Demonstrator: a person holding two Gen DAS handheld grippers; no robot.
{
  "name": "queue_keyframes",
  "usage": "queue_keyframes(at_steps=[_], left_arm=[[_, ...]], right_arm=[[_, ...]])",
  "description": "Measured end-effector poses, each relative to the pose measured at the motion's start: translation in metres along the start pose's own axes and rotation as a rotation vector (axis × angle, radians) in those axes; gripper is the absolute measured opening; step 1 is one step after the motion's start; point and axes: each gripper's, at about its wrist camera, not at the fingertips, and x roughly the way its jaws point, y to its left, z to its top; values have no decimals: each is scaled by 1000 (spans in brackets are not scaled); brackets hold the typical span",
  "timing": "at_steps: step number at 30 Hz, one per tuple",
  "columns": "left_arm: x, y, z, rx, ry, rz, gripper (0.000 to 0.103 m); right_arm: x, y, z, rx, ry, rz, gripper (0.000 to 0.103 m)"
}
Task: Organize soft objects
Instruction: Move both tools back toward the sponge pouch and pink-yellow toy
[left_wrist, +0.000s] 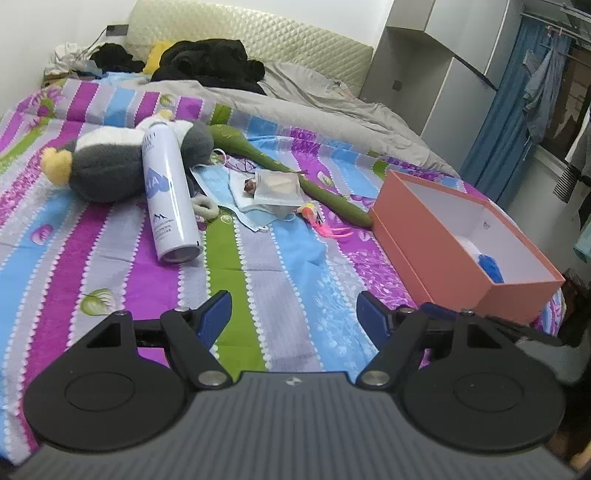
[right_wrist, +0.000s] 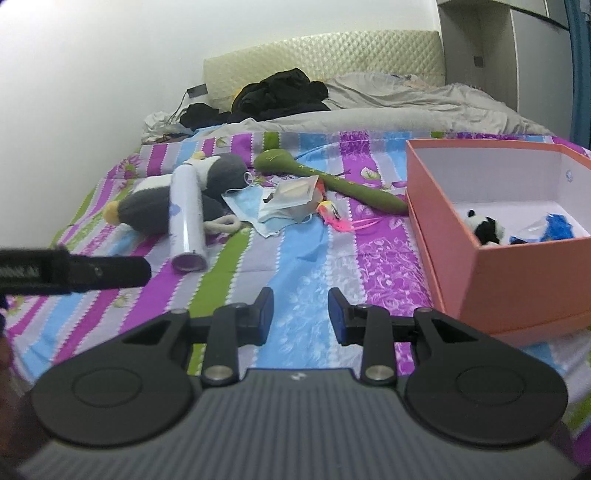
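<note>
A grey and white plush penguin (left_wrist: 107, 166) (right_wrist: 155, 205) lies on the striped bed, with a white spray can (left_wrist: 168, 192) (right_wrist: 188, 218) leaning across it. Beside them lie blue face masks (left_wrist: 240, 195) (right_wrist: 251, 206), a clear packet (left_wrist: 277, 184) (right_wrist: 295, 192), a long green soft toy (left_wrist: 291, 170) (right_wrist: 332, 181) and a small pink feathered toy (left_wrist: 321, 221) (right_wrist: 334, 216). An open pink box (left_wrist: 443, 251) (right_wrist: 517, 273) at the right holds a small panda plush (right_wrist: 484, 229) and a blue item (left_wrist: 489, 267) (right_wrist: 557, 225). My left gripper (left_wrist: 293, 317) and right gripper (right_wrist: 301, 314) are open, empty, low over the near bed.
Black clothes (left_wrist: 210, 62) (right_wrist: 280, 94) and a grey duvet (left_wrist: 332, 99) (right_wrist: 388, 107) lie by the headboard. A grey wardrobe (left_wrist: 443, 74) stands at the right. The other gripper's black body (right_wrist: 74, 271) shows at the right wrist view's left edge.
</note>
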Motion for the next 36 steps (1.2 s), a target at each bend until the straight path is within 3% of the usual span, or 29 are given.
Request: queue_keyframes(at_steps=[7, 14, 25, 36], left_arm=[[54, 15, 9, -51, 31, -3, 79], [107, 21, 36, -49, 28, 3, 79], [195, 28, 101, -88, 32, 13, 82], [277, 39, 134, -105, 84, 30, 87]], right_arm=[[52, 5, -5, -62, -90, 0, 35], [101, -1, 13, -76, -128, -7, 35], [174, -18, 35, -108, -105, -57, 35], [225, -27, 53, -93, -88, -81, 35]])
